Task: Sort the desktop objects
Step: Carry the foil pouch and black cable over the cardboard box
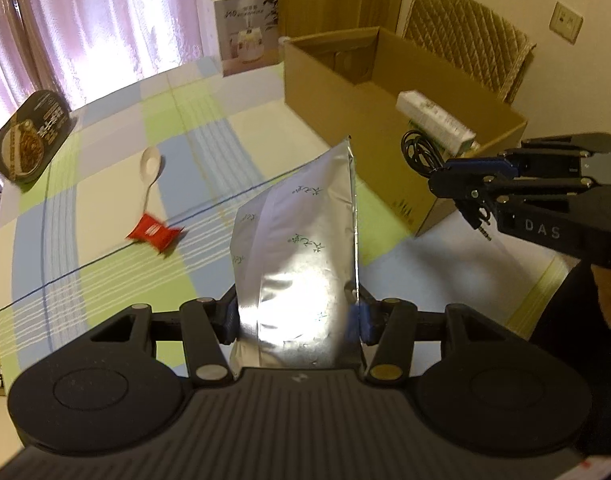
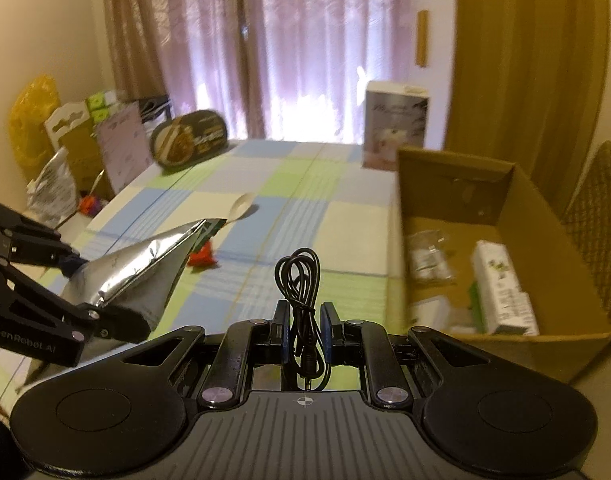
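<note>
Covering the table, a checked cloth (image 1: pixel 209 120) before curtains bears spoon (image 1: pixel 150 168), red packet (image 1: pixel 155 233), open carton (image 1: pixel 345 92); left gripper (image 1: pixel 295 322) clamps foil pouch (image 1: pixel 297 248), right gripper (image 2: pixel 305 334) pinches coiled cable (image 2: pixel 299 280) beside carton

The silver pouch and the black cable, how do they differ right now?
The silver pouch is a wide, shiny foil bag with green print; the black cable is a thin, matte coiled bundle. The pouch fills the left hand-held gripper, whose jaws stand wide; the cable sits in the right hand-held gripper, whose jaws stand narrow. Both are gripped and held above the table.
</note>
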The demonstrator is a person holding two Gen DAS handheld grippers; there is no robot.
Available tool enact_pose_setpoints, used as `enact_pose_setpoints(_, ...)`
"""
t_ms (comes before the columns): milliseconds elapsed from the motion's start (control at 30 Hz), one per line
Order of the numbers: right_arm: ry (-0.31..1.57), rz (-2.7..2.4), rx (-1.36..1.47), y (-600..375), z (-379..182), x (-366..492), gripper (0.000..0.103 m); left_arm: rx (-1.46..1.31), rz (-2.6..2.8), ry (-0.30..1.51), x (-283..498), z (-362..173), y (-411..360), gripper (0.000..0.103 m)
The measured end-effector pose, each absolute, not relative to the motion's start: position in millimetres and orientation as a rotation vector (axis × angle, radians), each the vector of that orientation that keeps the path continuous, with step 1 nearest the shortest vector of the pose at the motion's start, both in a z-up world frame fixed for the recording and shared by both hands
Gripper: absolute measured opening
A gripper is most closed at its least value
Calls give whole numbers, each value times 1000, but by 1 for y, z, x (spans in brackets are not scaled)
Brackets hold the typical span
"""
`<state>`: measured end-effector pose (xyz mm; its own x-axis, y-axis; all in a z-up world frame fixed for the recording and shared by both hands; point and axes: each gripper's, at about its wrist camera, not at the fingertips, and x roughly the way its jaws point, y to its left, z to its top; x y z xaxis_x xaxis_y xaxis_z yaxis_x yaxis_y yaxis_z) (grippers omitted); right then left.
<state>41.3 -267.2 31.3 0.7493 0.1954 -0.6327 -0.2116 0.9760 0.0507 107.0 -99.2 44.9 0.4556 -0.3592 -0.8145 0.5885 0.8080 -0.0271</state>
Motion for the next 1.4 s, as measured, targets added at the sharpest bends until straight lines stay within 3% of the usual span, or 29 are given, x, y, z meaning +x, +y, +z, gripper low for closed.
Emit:
enact_pose_setpoints(667,629,17,75,-410,68,65,12,58,-655,932,156,84,-248,48)
enact_pose_setpoints(1400,666,-2,144,-469,44,115,12,-75,-606,945,212,49,-316,48)
